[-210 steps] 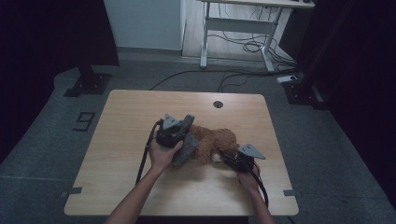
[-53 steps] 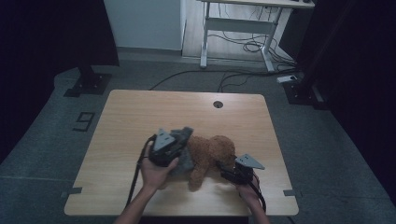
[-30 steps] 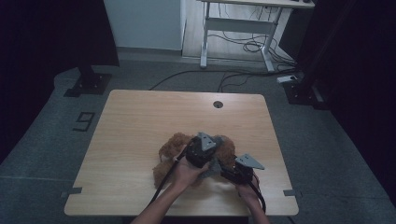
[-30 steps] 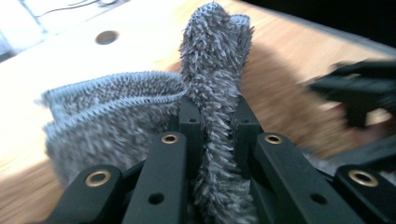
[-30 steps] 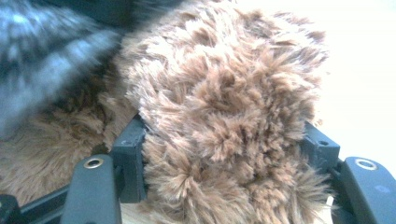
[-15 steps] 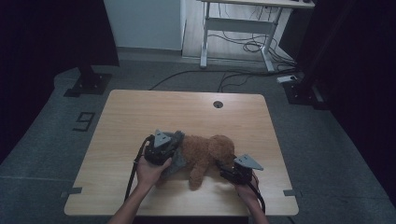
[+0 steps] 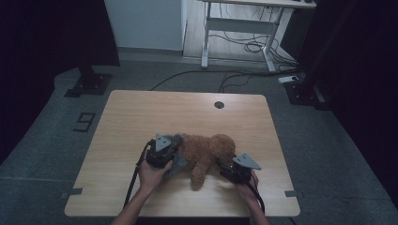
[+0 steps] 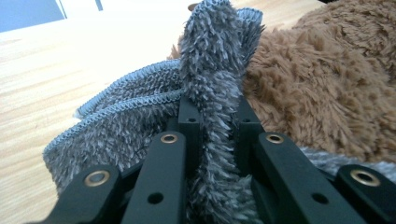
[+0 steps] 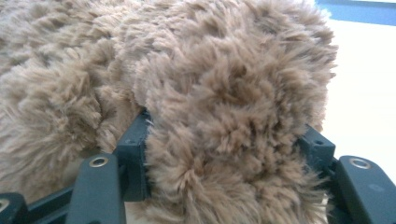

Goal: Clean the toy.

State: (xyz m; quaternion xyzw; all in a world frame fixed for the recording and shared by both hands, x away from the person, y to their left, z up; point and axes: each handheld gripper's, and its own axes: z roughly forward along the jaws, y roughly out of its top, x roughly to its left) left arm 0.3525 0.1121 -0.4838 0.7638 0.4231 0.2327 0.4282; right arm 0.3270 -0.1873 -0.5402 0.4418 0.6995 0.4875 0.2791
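Here the brown plush toy (image 7: pixel 206 152) lies near the table's (image 7: pixel 141 112) front edge, long axis running left to right, between the left gripper (image 8: pixel 215 116), clamped on a grey cloth (image 8: pixel 140 121) against it, and the right gripper (image 9: pixel 224 154), clasping one furry limb.

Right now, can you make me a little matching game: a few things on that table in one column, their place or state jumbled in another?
Things:
1. grey cloth
2. brown plush toy
3. round hole
4. wooden table

Descriptions:
A. near the table's far edge
B. pinched in the left gripper
C. part of it sits between the right gripper jaws
D. bears everything

Pairs: 1-B, 2-C, 3-A, 4-D
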